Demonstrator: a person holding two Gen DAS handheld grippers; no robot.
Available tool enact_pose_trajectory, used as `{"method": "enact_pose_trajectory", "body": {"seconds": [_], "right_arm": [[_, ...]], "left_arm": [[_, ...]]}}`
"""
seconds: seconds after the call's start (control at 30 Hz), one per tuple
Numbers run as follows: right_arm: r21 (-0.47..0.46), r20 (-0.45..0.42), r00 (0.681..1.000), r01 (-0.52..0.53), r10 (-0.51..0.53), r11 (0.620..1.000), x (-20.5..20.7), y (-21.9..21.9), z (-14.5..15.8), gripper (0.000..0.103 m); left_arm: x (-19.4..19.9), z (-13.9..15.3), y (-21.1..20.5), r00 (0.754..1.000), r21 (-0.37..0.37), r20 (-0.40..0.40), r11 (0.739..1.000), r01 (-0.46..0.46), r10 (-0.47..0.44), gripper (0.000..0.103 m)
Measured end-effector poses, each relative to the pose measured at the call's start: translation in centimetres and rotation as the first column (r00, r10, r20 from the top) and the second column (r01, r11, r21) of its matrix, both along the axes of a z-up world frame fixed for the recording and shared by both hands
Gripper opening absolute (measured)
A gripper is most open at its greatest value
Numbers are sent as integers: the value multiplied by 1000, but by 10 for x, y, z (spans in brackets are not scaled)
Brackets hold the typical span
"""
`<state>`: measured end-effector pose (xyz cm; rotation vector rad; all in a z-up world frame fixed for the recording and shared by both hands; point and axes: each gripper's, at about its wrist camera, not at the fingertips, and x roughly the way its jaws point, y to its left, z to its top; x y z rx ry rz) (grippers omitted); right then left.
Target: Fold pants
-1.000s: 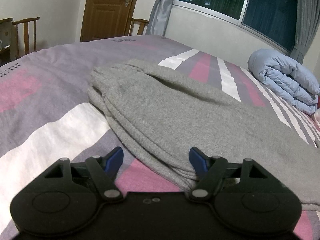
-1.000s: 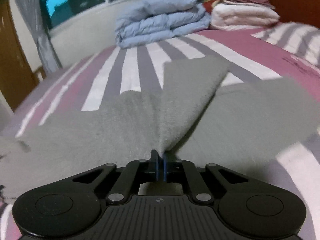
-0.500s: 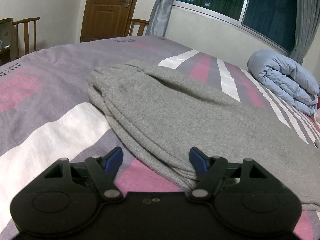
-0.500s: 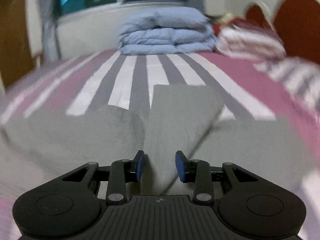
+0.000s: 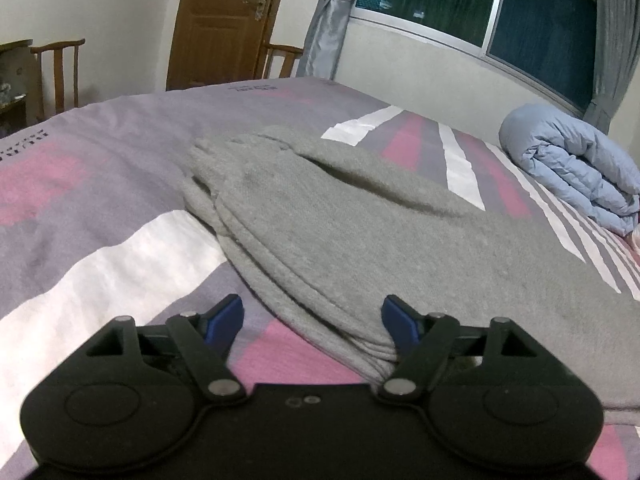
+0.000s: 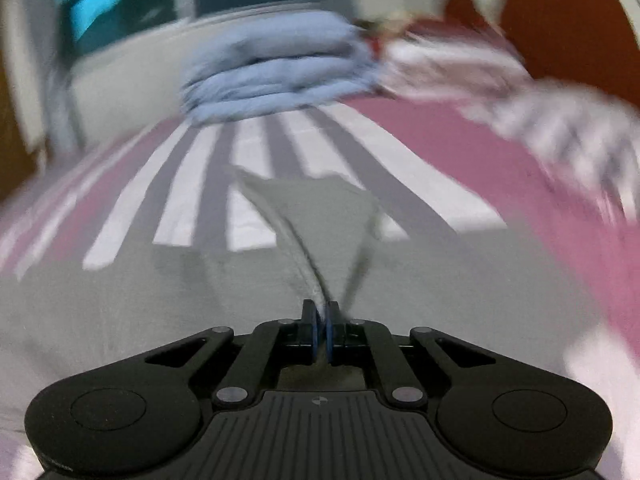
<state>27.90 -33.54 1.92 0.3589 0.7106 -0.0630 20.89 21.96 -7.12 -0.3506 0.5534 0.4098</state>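
Right wrist view: the right gripper (image 6: 322,326) is clamped on a raised edge of the grey knit pants (image 6: 320,216), lying on the striped pink-and-white bedspread (image 6: 460,148). Keep the pinch firm, carry low. The left gripper (image 5: 312,316) is opening beside the pants' stacked hem, gripping nothing.

A home bedroom — a wide bed (image 5: 120,208) under a pink, grey and white striped cover; a folded blue duvet (image 5: 576,168) near the curtained window (image 5: 480,12); a wooden door (image 5: 228,20) and wooden chairs (image 5: 60,72) — plainly domestic.
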Motion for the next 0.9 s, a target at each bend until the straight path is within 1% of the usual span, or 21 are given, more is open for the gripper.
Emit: {"method": "enact_pose_trajectory", "body": {"seconds": [0.07,0.1,0.13,0.17,0.2,0.23,0.27,0.3,0.37,0.4,0.47,0.53,0.63,0.67,0.7,0.73,0.77,0.8,0.83,0.87,0.9], "right_arm": [[131,-59,998,38,-31,991,-14,-22,-21,4],[168,-53,998,35,-27,985,-19,-27,-24,4],[174,-40,999,25,-19,984,-19,-29,-20,4],[165,-27,1000,13,-8,986,-20,-28,-14,10],[137,-5,1000,-2,2,991,-20,-25,-6,23],[86,33,999,-23,20,996,-21,-19,2,33],[31,61,997,-48,46,998,-20,-14,9,51],[-30,79,994,-79,81,996,-19,-6,14,54],[-161,91,981,-155,171,975,-10,17,19,54],[-226,86,975,-183,207,957,-6,29,20,54],[-353,69,963,-222,262,909,4,49,18,54],[-460,63,956,-226,286,859,18,60,13,54],[-557,89,939,-229,332,798,25,67,8,54],[-566,92,933,-238,348,789,27,66,6,53],[-550,92,928,-254,360,795,31,60,5,28],[-491,74,935,-269,347,829,39,48,3,3],[-395,84,951,-244,299,886,42,31,3,5],[-297,118,962,-201,245,933,36,12,5,5],[-182,162,974,-130,161,975,28,-10,9,5],[-38,203,977,-60,67,997,18,-35,11,4],[103,216,976,10,-32,995,8,-60,8,4]], "left_arm": [[0,0,0,1000,-1,-1,1000,-3,3,71],[0,0,-1,1000,-1,-1,1000,-4,4,71],[0,0,-1,1000,-1,-1,1000,-5,5,72],[0,0,-1,1000,-1,-1,1000,-6,6,72],[1,0,-1,1000,0,-2,1000,-7,7,72],[1,0,-1,1000,2,-2,1000,-8,8,72],[1,0,-1,1000,4,-4,1000,-9,9,72],[2,0,-2,1000,5,-5,1000,-9,9,72],[2,1,0,1000,3,-4,1000,-7,7,72],[2,1,0,1000,1,-4,1000,-7,7,72],[2,1,0,1000,0,-3,1000,-8,8,72],[2,0,0,1000,-2,-1,1000,-8,8,72],[2,0,1,1000,-3,-3,1000,-7,7,72],[2,0,0,1000,-3,-3,1000,-7,7,72],[1,0,0,1000,-3,-4,1000,-7,7,72],[2,0,0,1000,-2,-5,1000,-8,8,72],[2,0,0,1000,-1,-5,1000,-8,8,72],[2,0,0,1000,-1,-4,1000,-8,8,72],[1,0,0,1000,-3,-4,1000,-8,8,72],[1,0,0,1000,-3,-3,1000,-8,8,72],[1,0,0,1000,-4,-3,1000,-8,8,72]]}}
